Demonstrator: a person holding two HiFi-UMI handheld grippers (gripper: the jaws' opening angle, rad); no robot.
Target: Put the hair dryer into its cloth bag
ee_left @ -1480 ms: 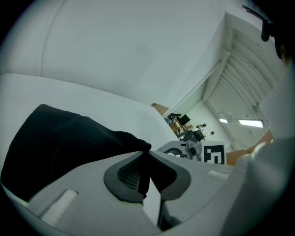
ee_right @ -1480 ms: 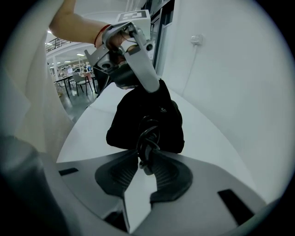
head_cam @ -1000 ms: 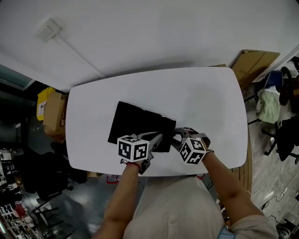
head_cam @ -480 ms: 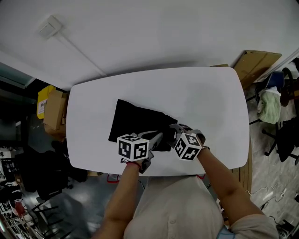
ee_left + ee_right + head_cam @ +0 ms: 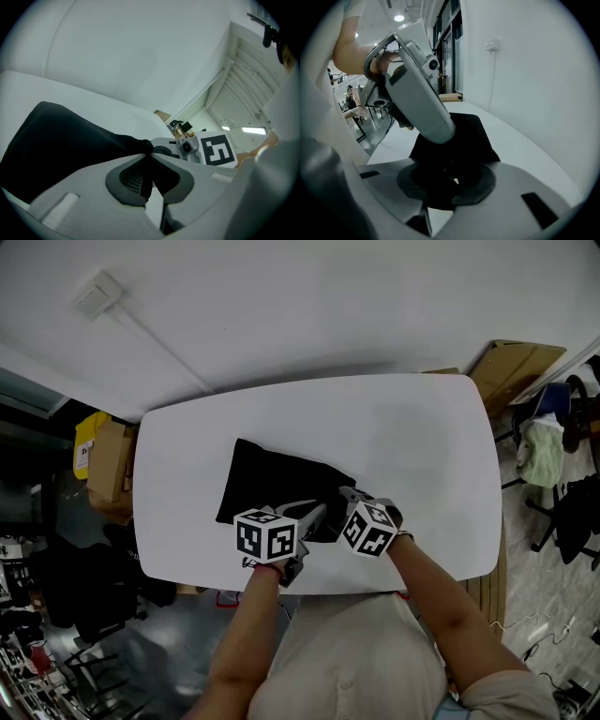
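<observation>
Currently the bag [image 5: 279, 482] lies on the tabletop [image 5: 422, 437], mouth at the near right, where the left gripper [image 5: 150, 164] is closed almost fully on a pinch of its cloth. The right gripper [image 5: 451, 180], jaws partly closed, clamps a dark thing at that mouth; dryer or cloth cannot be told. No dryer shows outside the bag, so insertion is judged nearly or fully done.

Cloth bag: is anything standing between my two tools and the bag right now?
Nothing visible does. The left tool is clamped on a fold of the cloth bag at its near edge, and the right tool grips black cloth beside it. The hair dryer itself can't be made out.
</observation>
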